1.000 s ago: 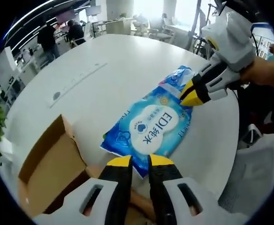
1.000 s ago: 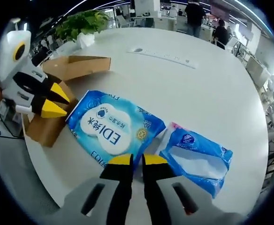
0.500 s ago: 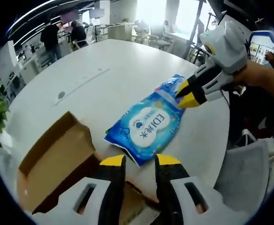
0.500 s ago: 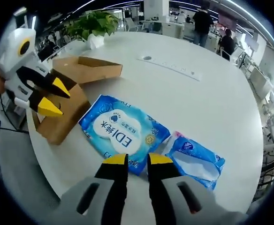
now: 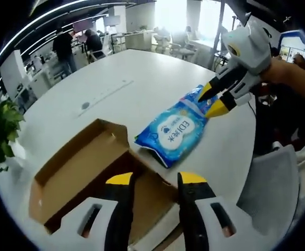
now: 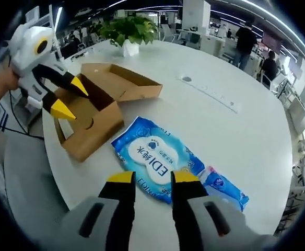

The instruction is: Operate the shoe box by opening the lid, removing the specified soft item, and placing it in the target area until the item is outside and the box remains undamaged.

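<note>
One blue wet-wipes pack lies flat on the white counter, just beside the open cardboard shoe box with its lid folded back. A second blue tissue pack touches its far end. Both hand-held grippers hang released above: the left hand-held gripper over the box, the right hand-held gripper over the wipes.

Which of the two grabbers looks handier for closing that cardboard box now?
Probably the left gripper: it hovers open right over the open shoe box, while the right gripper hangs above the wipes pack lying on the table.
</note>
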`<state>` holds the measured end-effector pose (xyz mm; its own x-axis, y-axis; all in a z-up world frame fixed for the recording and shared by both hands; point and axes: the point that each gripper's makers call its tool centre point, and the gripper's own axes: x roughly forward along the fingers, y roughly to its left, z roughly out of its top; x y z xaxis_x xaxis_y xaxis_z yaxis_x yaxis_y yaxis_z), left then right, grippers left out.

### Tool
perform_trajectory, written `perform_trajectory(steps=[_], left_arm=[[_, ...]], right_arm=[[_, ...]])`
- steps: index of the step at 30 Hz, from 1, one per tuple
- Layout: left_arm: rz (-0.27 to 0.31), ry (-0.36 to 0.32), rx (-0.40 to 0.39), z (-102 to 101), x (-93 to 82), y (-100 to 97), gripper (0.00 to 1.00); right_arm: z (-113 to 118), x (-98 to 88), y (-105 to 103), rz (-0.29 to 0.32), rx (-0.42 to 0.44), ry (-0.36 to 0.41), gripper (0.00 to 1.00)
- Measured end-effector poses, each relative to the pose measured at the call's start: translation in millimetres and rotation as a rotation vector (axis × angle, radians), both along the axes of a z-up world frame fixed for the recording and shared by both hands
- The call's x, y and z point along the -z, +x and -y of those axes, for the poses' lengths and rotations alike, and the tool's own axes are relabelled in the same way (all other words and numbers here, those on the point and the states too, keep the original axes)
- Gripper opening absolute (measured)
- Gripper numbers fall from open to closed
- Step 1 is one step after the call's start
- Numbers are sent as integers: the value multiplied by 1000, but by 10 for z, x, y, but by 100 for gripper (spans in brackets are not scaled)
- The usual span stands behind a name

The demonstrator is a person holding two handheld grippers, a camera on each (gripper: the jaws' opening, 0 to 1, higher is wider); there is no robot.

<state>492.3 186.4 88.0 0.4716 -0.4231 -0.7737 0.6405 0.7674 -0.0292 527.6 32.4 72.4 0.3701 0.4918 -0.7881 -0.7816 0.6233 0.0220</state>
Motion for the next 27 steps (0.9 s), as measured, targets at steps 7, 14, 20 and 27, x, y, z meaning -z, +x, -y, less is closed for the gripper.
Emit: perform_trajectory(steps=[7,14,20,27], left_arm=[[20,13,-26,-258,-78,-82,38],[14,15,-73,-535,-86,-198,40],[22,26,-132,-817,-105,-264,41],[33,20,-206,-1126,-158,-356,44]], right_arm=[[-210,-115,-63,1,-73,14,31],[-518,-212,-149,4,-179,45,35],[-745,-202,-258,0,-294,40,41],[-1004,-214,-358,17,-424,38,45]])
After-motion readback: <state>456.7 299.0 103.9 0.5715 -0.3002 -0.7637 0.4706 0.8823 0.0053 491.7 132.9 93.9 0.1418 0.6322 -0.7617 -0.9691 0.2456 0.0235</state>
